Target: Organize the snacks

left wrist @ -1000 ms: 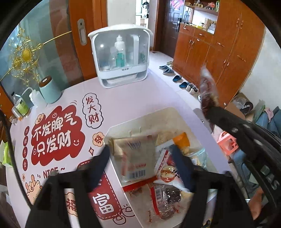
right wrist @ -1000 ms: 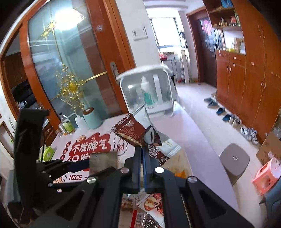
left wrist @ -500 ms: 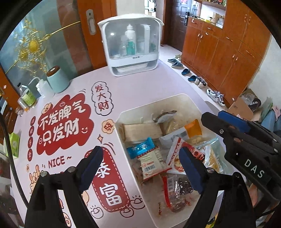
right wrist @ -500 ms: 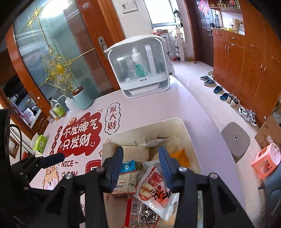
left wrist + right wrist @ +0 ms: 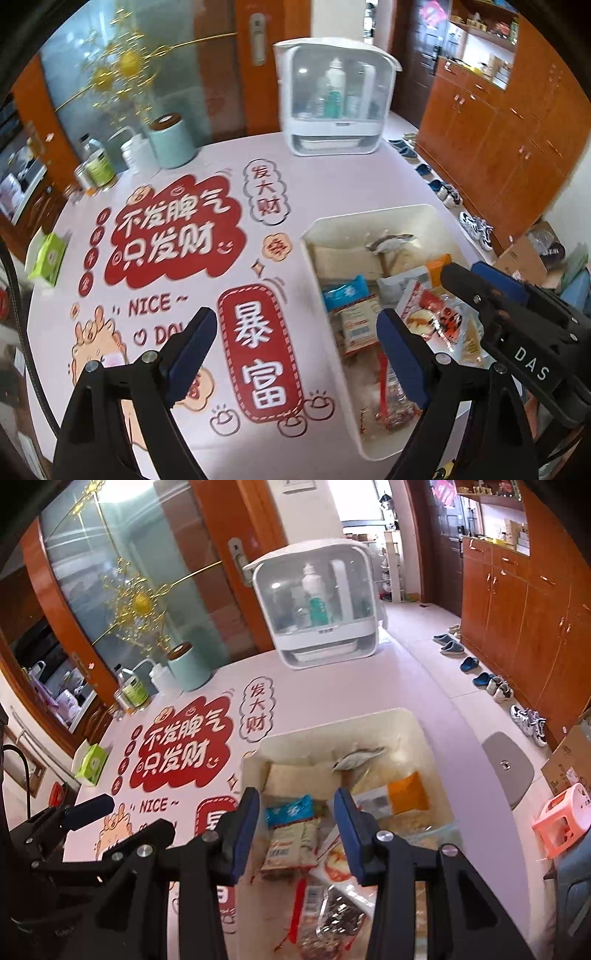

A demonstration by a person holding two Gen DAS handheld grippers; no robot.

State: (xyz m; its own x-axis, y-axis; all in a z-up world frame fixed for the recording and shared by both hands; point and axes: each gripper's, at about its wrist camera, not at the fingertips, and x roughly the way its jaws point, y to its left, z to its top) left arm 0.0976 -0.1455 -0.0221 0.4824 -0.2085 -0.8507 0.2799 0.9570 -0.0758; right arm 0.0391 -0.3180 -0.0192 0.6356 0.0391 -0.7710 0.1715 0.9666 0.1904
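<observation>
Both packets dropped, my left tool (image 5: 291, 332) and right tool (image 5: 293, 823) now released, empty | snacks (image 5: 295, 834) piled in bin (image 5: 373, 218) on desk | risk: loose heap, probably slippery wrappers, next pinch may slide.

Cream bin (image 5: 373, 218) holds a blue packet (image 5: 345, 291); pink tablecloth (image 5: 321, 177) bears red-and-white lettering.

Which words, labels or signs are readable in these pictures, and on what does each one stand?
"不发脾气 只发财": red cloud on the table mat.
"发大财": outlined cloud.
"暴富": red label.
"NICE ~": mat.
"DAS": right gripper body.
Snack packets in the white bin, green-labelled bottle, white cabinet: print too blurred or small to read.
</observation>
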